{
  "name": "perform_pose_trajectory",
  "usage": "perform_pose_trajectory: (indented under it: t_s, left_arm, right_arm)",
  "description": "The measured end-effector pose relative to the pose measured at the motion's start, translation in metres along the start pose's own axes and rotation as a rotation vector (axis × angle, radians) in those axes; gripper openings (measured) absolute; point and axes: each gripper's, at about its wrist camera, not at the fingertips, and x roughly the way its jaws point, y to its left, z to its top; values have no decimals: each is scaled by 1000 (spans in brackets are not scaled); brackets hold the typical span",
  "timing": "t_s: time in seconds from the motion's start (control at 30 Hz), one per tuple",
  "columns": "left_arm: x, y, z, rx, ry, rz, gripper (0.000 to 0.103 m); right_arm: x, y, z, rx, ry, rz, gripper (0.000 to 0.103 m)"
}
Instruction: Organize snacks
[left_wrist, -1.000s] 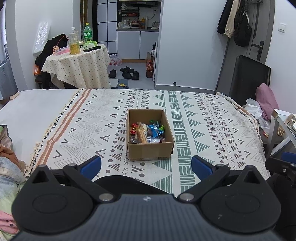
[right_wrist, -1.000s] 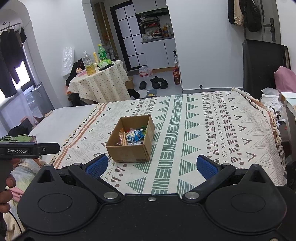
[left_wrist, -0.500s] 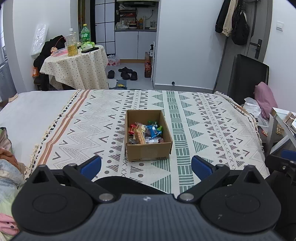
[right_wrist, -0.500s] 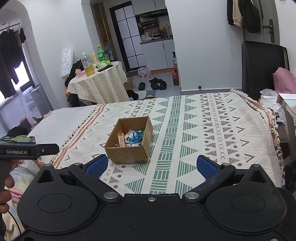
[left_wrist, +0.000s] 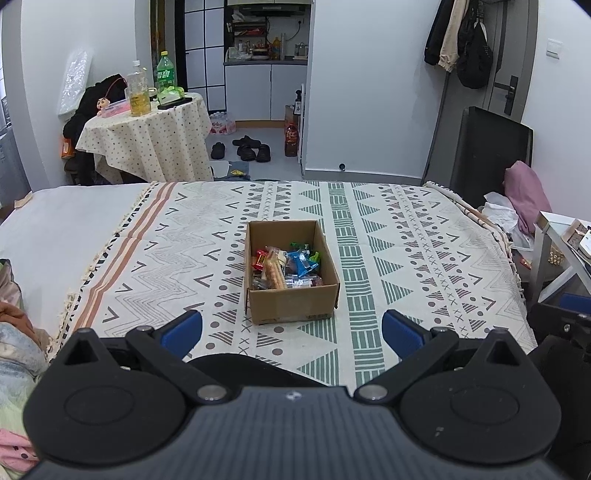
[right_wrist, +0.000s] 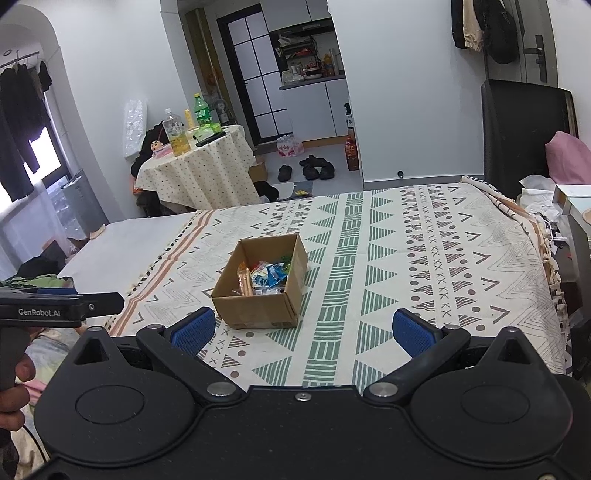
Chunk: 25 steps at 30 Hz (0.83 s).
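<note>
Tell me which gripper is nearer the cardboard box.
Left, narrowly. The left gripper faces the cardboard box squarely, just short of it; the right gripper sits farther back, box toward its left finger.

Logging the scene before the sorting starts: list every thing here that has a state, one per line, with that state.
Left gripper: open, empty, short of the box.
Right gripper: open, empty, short of the box.
Cardboard box: open-topped, upright on the patterned blanket, holding snacks.
Snacks: piled loose inside the box, unsorted.
Clear bottle: upright on the round table, partly filled with yellow liquid.
Green bottle: upright, capped.
</note>
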Motion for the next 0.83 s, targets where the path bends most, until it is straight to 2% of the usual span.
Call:
perform_pose_trajectory:
  t_s: [0.83]
  left_arm:
    - [5, -2, -6, 9, 11, -21, 103]
  right_arm:
    - [11, 5, -7, -6, 26, -3, 103]
